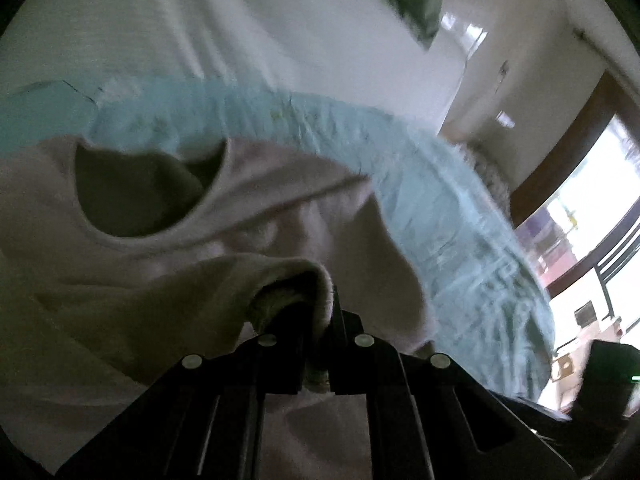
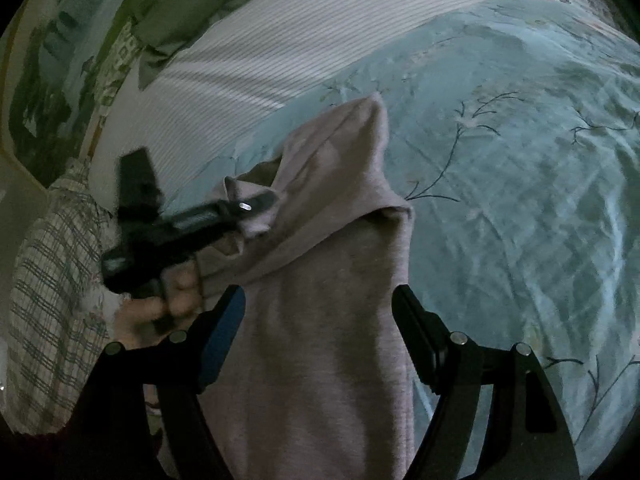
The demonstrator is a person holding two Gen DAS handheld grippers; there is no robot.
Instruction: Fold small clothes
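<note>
Mauve shirt [image 2: 320, 320] is spread lengthwise on the blue quilt [image 2: 520, 160]; its corner is pinched by the clenched left gripper [image 2: 256, 206], while the right gripper [image 2: 320, 336] is held agape over the shirt's body.

Left gripper [image 1: 320, 320]: matte black plastic, angular arms w/ long slots, four round silver screw heads across the linkage. Seen from the right wrist cam it's a black boxy body w/ a rectangular block on top and one bright silver pin near the tip. Right gripper [image 2: 320, 340]: same black frame, four silver screw heads, flat pads w/ a bluish sheen on the inner faces. Left hand [image 2: 176, 300]: bare, no sleeve visible.
</note>
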